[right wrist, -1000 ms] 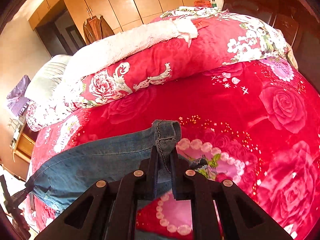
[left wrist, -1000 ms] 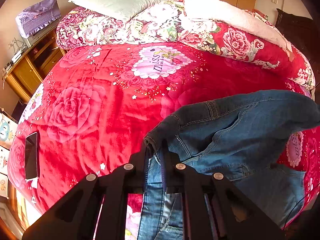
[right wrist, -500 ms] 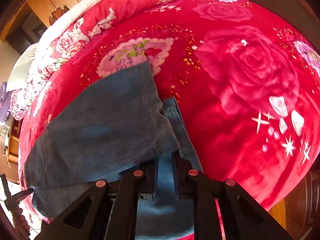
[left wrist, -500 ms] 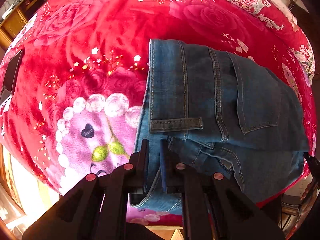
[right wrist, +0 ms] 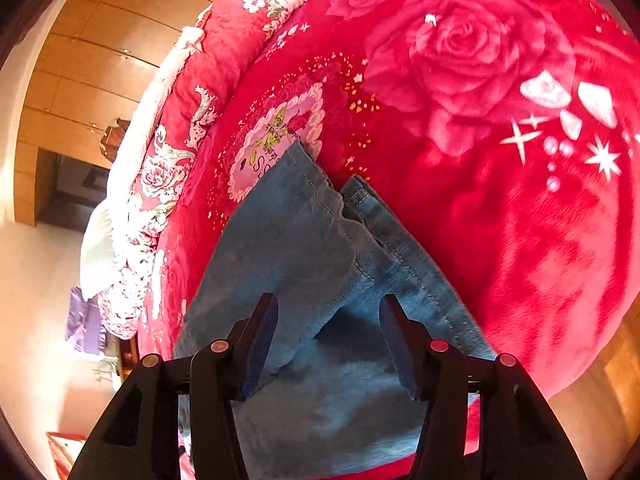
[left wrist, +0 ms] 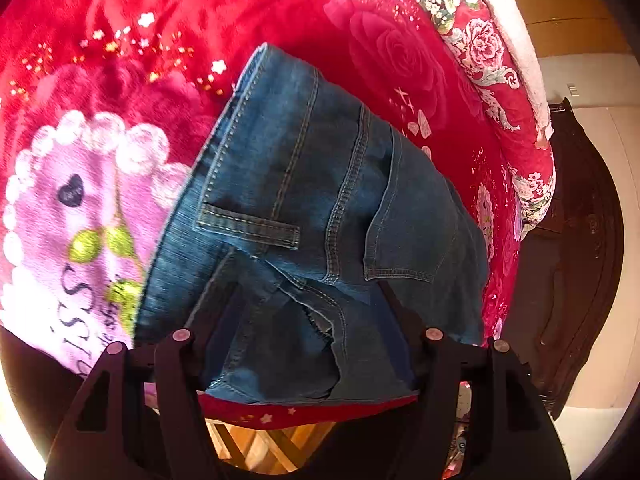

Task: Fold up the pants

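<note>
The blue denim pants (left wrist: pixel 304 208) lie folded over on the red rose-print blanket (left wrist: pixel 120 32), near the bed's front edge, back pocket and waistband facing up. My left gripper (left wrist: pixel 304 292) is open, its fingers spread wide just above the lower fold of the denim, holding nothing. In the right wrist view the pants' leg end (right wrist: pixel 320 240) lies flat on the blanket (right wrist: pixel 500 160). My right gripper (right wrist: pixel 328 312) is open, its fingers apart over the cloth, empty.
A rolled floral quilt (left wrist: pixel 500 64) lies along the far side of the bed. A dark wooden footboard (left wrist: pixel 576 248) stands at the right. Wooden wardrobes (right wrist: pixel 80 60) line the wall. A wooden frame shows below the bed edge (left wrist: pixel 272 448).
Both grippers have let go of the pants and opened wide. The pants, carried over and laid down in the earlier frames, now rest folded on the blanket.
</note>
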The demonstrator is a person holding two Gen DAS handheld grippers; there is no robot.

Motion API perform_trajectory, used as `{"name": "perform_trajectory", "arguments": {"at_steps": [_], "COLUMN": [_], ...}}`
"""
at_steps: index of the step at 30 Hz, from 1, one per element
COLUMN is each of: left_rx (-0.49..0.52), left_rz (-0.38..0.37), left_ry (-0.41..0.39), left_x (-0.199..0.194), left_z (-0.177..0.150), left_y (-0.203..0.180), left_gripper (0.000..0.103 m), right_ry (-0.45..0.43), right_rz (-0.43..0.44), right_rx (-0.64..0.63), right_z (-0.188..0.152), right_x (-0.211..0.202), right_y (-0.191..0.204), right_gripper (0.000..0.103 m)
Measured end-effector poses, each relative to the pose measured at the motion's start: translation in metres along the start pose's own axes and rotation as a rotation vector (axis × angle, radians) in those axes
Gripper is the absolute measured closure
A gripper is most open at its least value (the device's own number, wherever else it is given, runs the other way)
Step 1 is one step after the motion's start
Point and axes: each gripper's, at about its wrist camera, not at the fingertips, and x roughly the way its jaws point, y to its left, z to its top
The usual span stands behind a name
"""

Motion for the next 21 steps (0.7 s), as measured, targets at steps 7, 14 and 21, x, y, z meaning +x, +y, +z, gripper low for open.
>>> {"name": "perform_trajectory", "arguments": {"at_steps": [7,14,21], "left_rx": [-0.076,0.005,0.093], "left_rz": [0.061,0.008,-0.034], "left_ry": [0.021,-0.071,-0.123], "left_x": [0.028,-0.002,-0.055], "left_z": [0.022,0.019,-0.016], "left_y": [-0.005,-0.027,-0.034], "left_gripper": [0.05,0.097,0.101], "right_ry": [0.024,-0.029,-0.049], "right_rz": [0.032,0.121,0.263], "right_rx": [0.087,-0.019,-0.085], "right_z": [0.0,0.003,-0.018], "right_x": [0.036,0.017,-0.047], "right_y": [-0.003,0.021,0.036], "right_gripper": [0.053,0.1,0.1]}}
